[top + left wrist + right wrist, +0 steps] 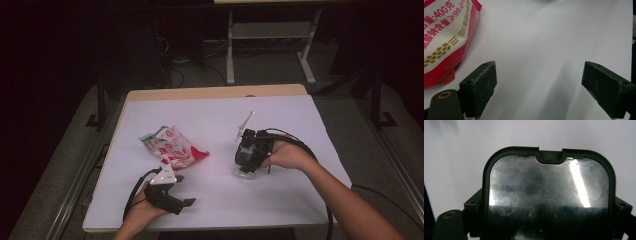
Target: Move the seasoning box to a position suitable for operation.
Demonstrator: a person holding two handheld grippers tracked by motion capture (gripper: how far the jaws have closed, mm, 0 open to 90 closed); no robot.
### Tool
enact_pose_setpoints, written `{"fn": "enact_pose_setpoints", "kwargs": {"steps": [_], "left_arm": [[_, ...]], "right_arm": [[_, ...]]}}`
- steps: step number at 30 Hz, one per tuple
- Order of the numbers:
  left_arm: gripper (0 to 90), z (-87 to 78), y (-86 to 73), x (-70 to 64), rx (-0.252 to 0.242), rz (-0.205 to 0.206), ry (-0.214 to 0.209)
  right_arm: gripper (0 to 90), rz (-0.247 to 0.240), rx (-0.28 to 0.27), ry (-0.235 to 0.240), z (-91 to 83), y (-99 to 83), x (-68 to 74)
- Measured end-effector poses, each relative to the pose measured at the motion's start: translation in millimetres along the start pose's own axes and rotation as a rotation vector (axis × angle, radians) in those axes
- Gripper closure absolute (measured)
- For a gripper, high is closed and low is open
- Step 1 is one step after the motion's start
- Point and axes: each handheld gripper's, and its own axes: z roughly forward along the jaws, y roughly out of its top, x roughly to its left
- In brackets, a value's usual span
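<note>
- left gripper (187, 190) at 7 o'clock on white surface (220, 120), jaws spread wide, nothing between
- red-white printed bag (171, 146) just beyond it, 9 o'clock
- right gripper (245, 162) at 3 o'clock, jaws clamped on black-rimmed clear container (549, 195)

On the table (220, 112) I see a bag (171, 146) left of centre and a container (248, 169) right of centre, well apart. My left gripper (186, 190) sits just in front of the bag, near the front edge. My right gripper (245, 160) is on the container, its jaws to either side of the lid (549, 195).
</note>
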Motion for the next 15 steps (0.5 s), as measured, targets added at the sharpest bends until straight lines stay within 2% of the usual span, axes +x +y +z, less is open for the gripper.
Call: {"fn": "enact_pose_setpoints", "kwargs": {"steps": [6,9,15], "left_arm": [[12.3,1.1,-0.1,-0.5,-0.004,-0.006,-0.004],[12.3,1.6,-0.4,-0.6,-0.005,-0.012,-0.006],[12.3,1.4,-0.3,-0.7,-0.012,-0.017,-0.008]], "right_arm": [[15.1,-0.026,-0.022,-0.01,-2.8,0.8,12.2],[15.1,-0.032,-0.02,0.002,-3.7,2.5,19.3],[15.1,-0.079,-0.017,0.009,-2.4,5.8,36.0]]}}
